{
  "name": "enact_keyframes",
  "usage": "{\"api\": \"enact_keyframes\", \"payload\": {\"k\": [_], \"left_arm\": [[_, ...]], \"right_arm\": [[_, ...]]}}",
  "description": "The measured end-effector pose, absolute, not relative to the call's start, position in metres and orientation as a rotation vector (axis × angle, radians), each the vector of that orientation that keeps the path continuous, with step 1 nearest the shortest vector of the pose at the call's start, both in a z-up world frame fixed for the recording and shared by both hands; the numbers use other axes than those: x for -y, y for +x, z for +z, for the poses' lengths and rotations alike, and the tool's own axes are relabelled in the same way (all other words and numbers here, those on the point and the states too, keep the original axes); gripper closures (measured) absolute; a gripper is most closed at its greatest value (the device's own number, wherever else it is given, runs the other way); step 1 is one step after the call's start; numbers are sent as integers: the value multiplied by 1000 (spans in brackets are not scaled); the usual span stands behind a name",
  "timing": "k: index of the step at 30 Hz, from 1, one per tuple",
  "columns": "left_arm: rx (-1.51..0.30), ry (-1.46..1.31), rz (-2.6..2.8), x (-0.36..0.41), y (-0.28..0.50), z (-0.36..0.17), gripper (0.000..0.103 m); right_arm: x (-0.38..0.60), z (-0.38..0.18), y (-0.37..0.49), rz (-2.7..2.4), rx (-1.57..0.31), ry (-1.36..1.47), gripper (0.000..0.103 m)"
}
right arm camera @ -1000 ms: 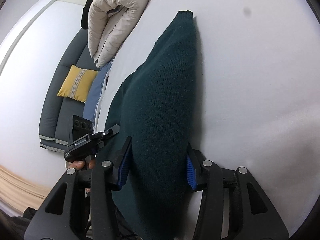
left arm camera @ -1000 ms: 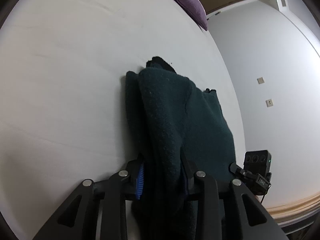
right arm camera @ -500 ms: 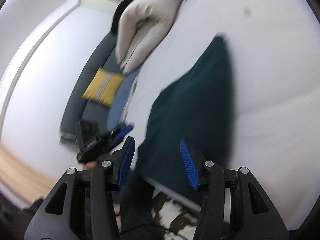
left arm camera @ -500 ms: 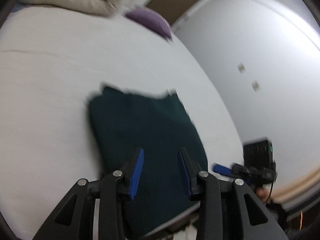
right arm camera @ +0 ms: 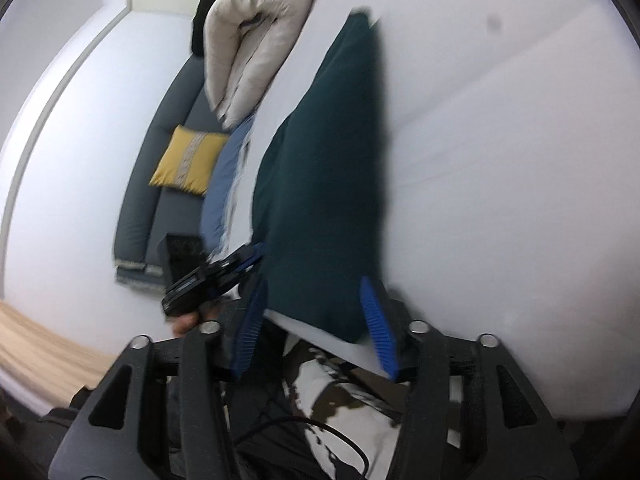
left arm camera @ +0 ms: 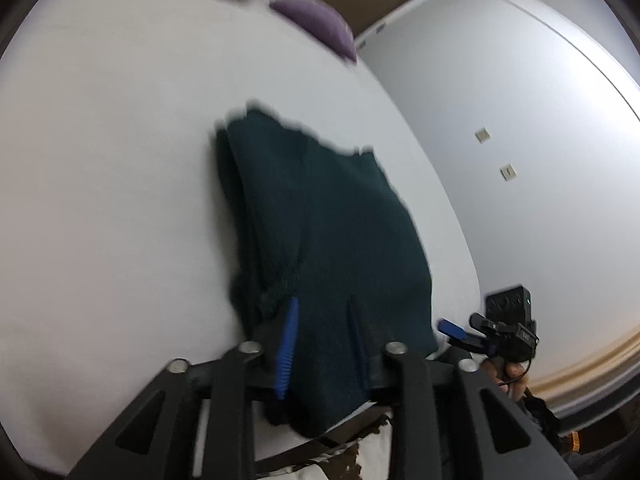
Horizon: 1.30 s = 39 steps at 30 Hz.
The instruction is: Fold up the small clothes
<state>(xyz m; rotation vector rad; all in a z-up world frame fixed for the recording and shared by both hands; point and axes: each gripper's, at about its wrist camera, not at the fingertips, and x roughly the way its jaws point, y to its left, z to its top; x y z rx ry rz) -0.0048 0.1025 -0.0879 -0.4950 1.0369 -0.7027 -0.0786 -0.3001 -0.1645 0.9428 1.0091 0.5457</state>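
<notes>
So the left gripper (left arm camera: pixel 320 340) has its blue pads (left arm camera: pixel 289 344) spread with the near edge of the dark green sweater (left arm camera: pixel 320 216) sitting between them; it's blurry, so I can't tell if they actually pinch it. The right gripper (right arm camera: pixel 316 324) is spread wide too, holding nothing, just short of the sweater's near edge. The sweater lies folded on the white bed (left arm camera: pixel 112 184). Beyond the sweater there's a purple pillow (left arm camera: pixel 316 24) and a cream duvet (right arm camera: pixel 248 44).

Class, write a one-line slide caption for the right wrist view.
Right gripper, jaws open, at the near edge of a folded dark green garment on a white bed.
</notes>
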Motion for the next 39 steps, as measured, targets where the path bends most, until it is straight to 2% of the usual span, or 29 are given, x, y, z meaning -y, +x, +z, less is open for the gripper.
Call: {"api": "enact_keyframes", "payload": {"k": [1,4,5,7,10,11,12,13,15,18,20,23,28,33,39], "left_arm": [[-1000,-460,-663,-106,-8,-76,42],[-866,-296,-524,-109,-23,-35,21],[-809,-256,-493,-111,-30,-22,18],[-709,-189,-430,-107,-44,0,0],[-500,-89,-332,-86,-74,34,0],[-420,-45,-286,-79,-86,45,0],[-368,-6,-239,-74,-92,54,0],[-323,36,-183,-68,-100,62,0],[-263,98,-93,-56,-110,76,0],[-201,154,-4,-38,-118,92,0],[-235,164,-7,-44,-120,100,0],[-368,141,-83,-41,-106,106,0],[-550,66,-94,-35,-89,83,0],[-686,16,-142,-32,-70,42,0],[-810,13,-147,-29,-58,-16,0]], "right_arm": [[308,-160,-85,515,-995,938,48],[324,-134,-96,445,-938,898,44],[331,-122,-102,413,-908,872,42],[330,-97,-108,334,-855,795,33],[320,-49,-117,177,-755,589,29],[310,-33,-119,122,-713,504,24],[301,-20,-123,72,-668,433,14],[294,-6,-127,25,-614,362,8],[273,25,-136,-52,-477,213,1],[242,55,-149,-99,-328,29,0],[228,72,-151,-88,-296,-29,0],[220,94,-154,-35,-276,51,0],[207,114,-156,-26,-312,133,0],[189,93,-133,-23,-454,113,0],[178,36,-101,-14,-632,156,0]]}}
